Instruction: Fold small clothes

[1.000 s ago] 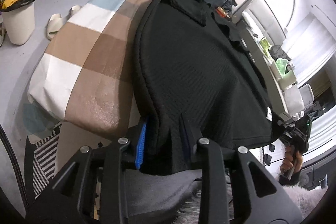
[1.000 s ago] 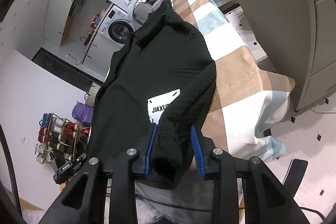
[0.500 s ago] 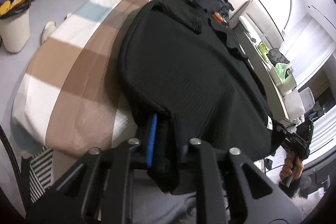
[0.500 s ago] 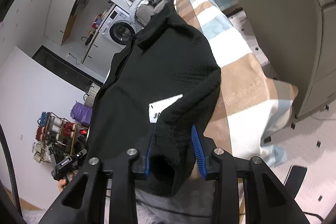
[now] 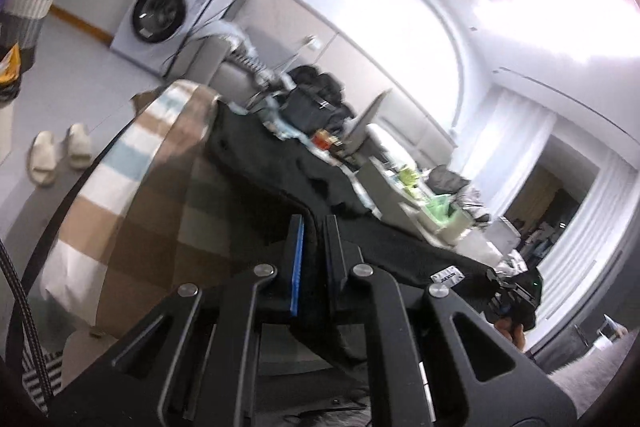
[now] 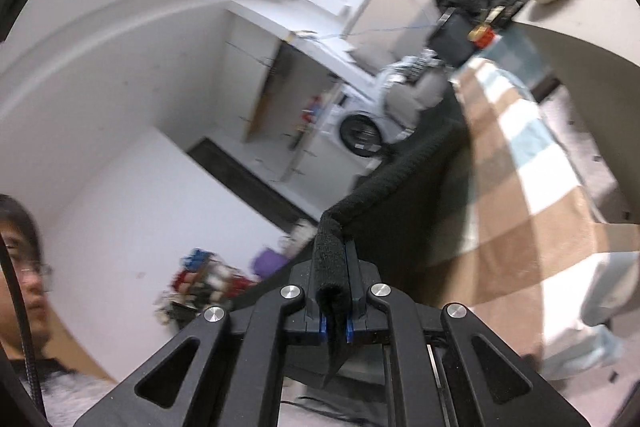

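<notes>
My left claw (image 5: 314, 223) is pinched tight on the hem of the black knit top (image 5: 280, 167), a fold of the cloth caught between its blue-edged pads. From that grip the top stretches away toward one o'clock, its far end draped on the checked cloth (image 5: 120, 163) of brown, white and pale blue squares that covers the table. In the left wrist view, at four o'clock, I see my right claw (image 5: 508, 297) holding the other corner of the same hem, a small white label (image 5: 448, 275) showing on the cloth beside it.

In the right wrist view my right claw (image 6: 334, 247) is clamped hard on a thick rolled edge of the black top, which bulges out above the pads and runs off as a taut ridge toward one o'clock. The garment hangs between my two claws, raised at the near end and sagging toward the checked cloth beyond.

A white washing machine (image 5: 160, 15) stands at eleven o'clock in the left wrist view, and a pair of pale slippers (image 5: 60, 155) lies on the floor at nine o'clock.
</notes>
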The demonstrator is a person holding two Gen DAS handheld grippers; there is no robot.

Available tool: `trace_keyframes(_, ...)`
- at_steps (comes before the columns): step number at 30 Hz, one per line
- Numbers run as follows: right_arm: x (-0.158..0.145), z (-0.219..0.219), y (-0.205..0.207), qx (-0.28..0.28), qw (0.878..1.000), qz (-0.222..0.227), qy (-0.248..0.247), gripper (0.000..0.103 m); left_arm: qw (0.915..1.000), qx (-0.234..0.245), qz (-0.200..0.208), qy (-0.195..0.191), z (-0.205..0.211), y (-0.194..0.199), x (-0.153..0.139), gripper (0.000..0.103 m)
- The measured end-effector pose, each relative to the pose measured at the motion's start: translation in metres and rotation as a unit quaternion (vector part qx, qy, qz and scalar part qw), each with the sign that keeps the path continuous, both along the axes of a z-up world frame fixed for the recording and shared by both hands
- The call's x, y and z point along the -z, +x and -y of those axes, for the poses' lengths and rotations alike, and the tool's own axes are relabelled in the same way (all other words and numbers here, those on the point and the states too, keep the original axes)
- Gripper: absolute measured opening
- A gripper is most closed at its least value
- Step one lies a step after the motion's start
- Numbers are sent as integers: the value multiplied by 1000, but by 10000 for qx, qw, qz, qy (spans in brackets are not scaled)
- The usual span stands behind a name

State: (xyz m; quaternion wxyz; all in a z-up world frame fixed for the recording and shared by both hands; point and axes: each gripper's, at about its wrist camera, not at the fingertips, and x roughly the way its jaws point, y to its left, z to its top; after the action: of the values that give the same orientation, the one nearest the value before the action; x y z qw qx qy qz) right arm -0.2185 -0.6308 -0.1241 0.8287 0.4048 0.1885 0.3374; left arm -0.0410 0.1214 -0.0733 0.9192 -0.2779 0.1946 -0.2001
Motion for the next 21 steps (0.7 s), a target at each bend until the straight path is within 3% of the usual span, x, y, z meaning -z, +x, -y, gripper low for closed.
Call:
trace_keyframes(3, -14, 6, -12, -279, 9987, 305, 303, 6, 9997, 99, 219, -20, -6, -15, -8, 6)
trace_keyframes(5, -23, 8, -17, -188, 9992, 331, 128, 6, 9999, 60, 157, 14, -13, -19, -9, 6)
trace_keyframes(9, -16, 7, -11, 19, 9994, -135, -311, 6, 9993, -127, -276, -235, -27, -9, 14, 6)
trace_keyframes(12, -2, 5, -2, 57, 9991, -386, -187, 6, 9974, -183, -544, -435, -33, 1, 32, 6)
trace_keyframes(17, 2, 4, 22, 340, 9974, -605, -203, 6, 9966, -424, -649, -260, -36, 35, 35, 6)
trace_keyframes(21, -3, 0, 63, 998, 9889, -927, -597, 6, 9934, -787, -804, -241, -46, 81, 35, 6)
